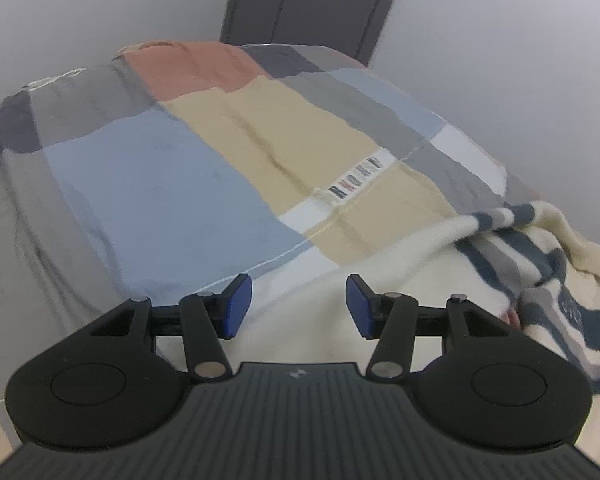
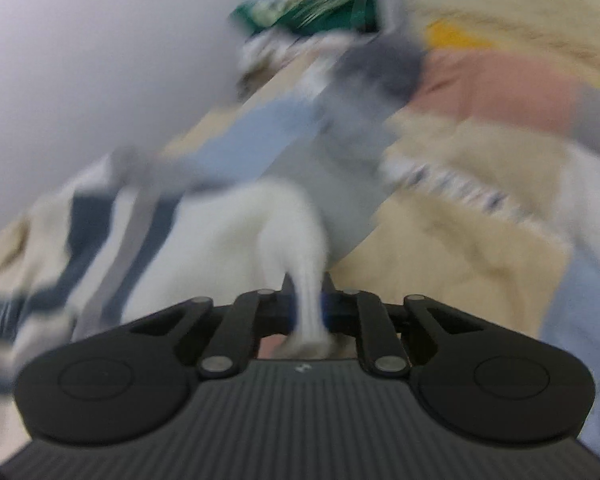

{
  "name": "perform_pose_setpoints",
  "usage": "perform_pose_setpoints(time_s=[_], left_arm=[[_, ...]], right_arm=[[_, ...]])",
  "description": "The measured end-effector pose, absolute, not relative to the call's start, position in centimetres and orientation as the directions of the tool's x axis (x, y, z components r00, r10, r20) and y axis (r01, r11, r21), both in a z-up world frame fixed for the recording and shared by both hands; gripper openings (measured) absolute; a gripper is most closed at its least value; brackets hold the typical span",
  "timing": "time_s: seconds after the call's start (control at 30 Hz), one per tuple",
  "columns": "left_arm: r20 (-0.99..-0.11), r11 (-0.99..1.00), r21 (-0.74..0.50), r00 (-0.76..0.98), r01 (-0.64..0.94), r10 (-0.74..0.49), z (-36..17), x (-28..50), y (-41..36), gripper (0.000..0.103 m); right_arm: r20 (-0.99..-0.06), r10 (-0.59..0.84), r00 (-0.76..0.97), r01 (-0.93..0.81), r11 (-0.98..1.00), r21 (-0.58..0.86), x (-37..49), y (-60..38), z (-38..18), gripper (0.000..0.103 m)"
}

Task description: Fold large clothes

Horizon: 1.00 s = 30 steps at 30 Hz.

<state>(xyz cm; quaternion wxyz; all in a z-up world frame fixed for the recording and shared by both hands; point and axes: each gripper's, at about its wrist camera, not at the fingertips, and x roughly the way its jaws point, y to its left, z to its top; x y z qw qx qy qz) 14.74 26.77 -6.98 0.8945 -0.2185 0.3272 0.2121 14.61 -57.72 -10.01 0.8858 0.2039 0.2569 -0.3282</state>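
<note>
A cream sweater (image 1: 400, 264) with dark blue and grey stripes lies spread on a bed covered by a patchwork bedspread (image 1: 148, 184) of blue, tan, grey and salmon blocks; in the left wrist view it fills the near right of the bed, its striped part bunched toward the right edge. The left gripper (image 1: 299, 306) hangs released above the plain cream cloth, jaws standing apart with nothing between them. The right gripper (image 2: 309, 308) is clenched on a pinched ridge of the sweater's pale fabric, which rises in a soft tuft out of the jaws; that view is heavily blurred, so which part of the garment this is cannot be told. The knit looks thick, limp and fairly light: it will sag and trail from any single hold and stretch rather than slide stiffly. It is not fragile. A good hold for the free gripper is likely a hem or shoulder edge well apart from the right one's grip, so the cloth hangs flat between the two.
</note>
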Motion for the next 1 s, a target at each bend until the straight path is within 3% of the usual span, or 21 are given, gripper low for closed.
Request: perform_pose_setpoints(time_s=[0.1,0.27,0.47,0.53,0.6,0.63,0.7,1.0], left_arm=[[-0.696,0.800,-0.231,0.668,-0.553,0.261,-7.3,14.9,27.2,0.058],[-0.739,0.802,-0.161,0.609,-0.576,0.289,-8.3,15.6,27.5,0.058],[-0.775,0.802,-0.154,0.574,-0.577,0.265,-9.4,16.2,27.5,0.056],[-0.778,0.804,-0.162,0.576,-0.572,0.252,-9.6,16.3,27.3,0.047],[-0.778,0.804,-0.163,0.576,-0.572,0.252,-9.7,16.3,27.2,0.022],[-0.773,0.801,-0.175,0.583,-0.573,0.248,-9.7,16.3,27.2,0.015],[-0.760,0.789,-0.197,0.599,-0.583,0.253,-9.4,16.1,27.3,0.009],[-0.534,0.761,-0.064,0.666,-0.646,0.521,-5.7,16.8,26.3,0.008]], right_arm=[[-0.569,-0.567,0.596,0.764,0.618,0.185,13.5,-60.3,-10.6,0.010],[-0.621,-0.550,0.558,0.780,0.603,0.167,13.2,-62.3,-12.8,0.010],[-0.612,-0.569,0.549,0.780,0.611,0.132,13.9,-61.4,-12.7,0.010],[-0.611,-0.571,0.549,0.779,0.614,0.126,14.0,-61.2,-12.6,0.010],[-0.609,-0.574,0.548,0.775,0.622,0.111,14.1,-61.2,-12.7,0.010],[-0.609,-0.579,0.542,0.772,0.630,0.087,14.3,-61.2,-12.9,0.010],[-0.609,-0.588,0.532,0.766,0.641,0.051,14.6,-61.3,-13.1,0.010],[-0.541,-0.622,0.566,0.761,0.647,0.052,14.1,-61.4,-12.5,0.010]])
